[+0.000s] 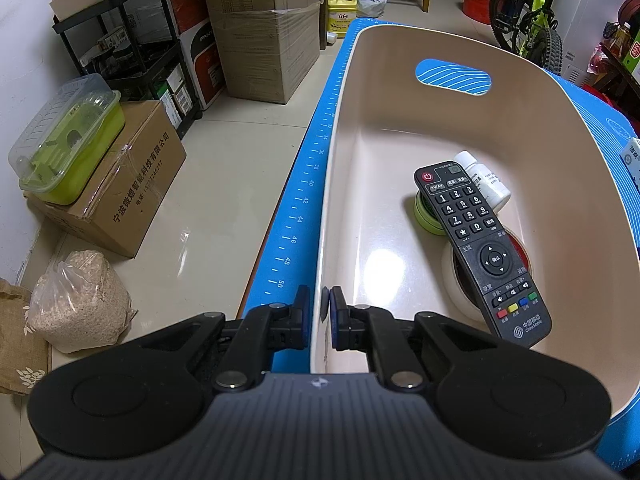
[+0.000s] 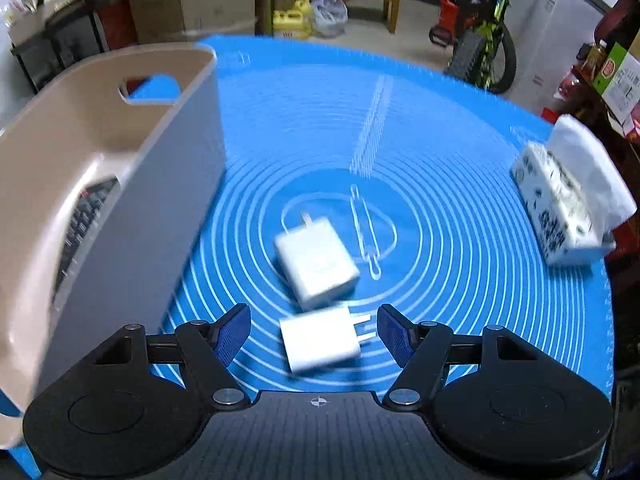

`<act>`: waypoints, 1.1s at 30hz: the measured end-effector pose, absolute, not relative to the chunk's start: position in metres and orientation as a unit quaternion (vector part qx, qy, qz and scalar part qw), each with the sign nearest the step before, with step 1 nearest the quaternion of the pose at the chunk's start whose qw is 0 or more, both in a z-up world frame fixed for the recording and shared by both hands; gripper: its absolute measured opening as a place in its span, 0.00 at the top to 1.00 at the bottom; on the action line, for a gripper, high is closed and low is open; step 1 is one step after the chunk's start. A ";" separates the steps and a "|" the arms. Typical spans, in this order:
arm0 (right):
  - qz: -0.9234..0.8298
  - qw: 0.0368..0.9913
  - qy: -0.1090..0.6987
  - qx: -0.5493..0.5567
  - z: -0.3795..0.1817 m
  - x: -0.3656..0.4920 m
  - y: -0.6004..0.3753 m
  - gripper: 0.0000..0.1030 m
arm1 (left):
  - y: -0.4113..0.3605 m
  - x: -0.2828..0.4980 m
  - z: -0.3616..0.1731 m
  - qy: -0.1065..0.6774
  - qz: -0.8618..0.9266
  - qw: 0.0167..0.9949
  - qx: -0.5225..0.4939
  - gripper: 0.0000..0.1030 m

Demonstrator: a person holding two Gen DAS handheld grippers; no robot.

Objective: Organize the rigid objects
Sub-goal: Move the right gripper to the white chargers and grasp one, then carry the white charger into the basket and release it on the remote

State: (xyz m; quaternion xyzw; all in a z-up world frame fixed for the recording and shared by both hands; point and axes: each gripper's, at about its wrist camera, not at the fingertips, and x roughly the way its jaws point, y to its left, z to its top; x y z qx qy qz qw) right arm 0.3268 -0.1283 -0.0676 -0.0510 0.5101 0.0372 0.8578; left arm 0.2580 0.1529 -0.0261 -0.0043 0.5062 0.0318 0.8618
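Note:
My left gripper (image 1: 319, 309) is shut on the left wall of the beige plastic bin (image 1: 352, 92), one finger outside and one inside. In the bin lie a black remote control (image 1: 482, 248), a white pill bottle (image 1: 486, 182), a green round tin (image 1: 426, 216) and a tape roll (image 1: 460, 284). My right gripper (image 2: 314, 330) is open above the blue mat (image 2: 460, 240). A small white charger (image 2: 322, 338) lies between its fingers. A larger white charger (image 2: 316, 262) lies just beyond. The bin (image 2: 132, 184) stands to the left in the right wrist view, with the remote (image 2: 84, 220) showing inside.
A tissue pack (image 2: 568, 196) lies on the mat's right side. A white box (image 1: 632, 160) shows past the bin's right wall. Off the table's left edge are cardboard boxes (image 1: 120, 188), a green lidded container (image 1: 68, 140) and a bag of grain (image 1: 80, 300). A bicycle (image 2: 480, 40) stands behind.

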 end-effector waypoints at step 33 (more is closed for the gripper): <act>0.019 0.917 0.394 -0.048 -0.013 0.295 -0.117 0.49 | 0.154 0.258 -0.026 0.506 0.032 0.862 -0.004 0.88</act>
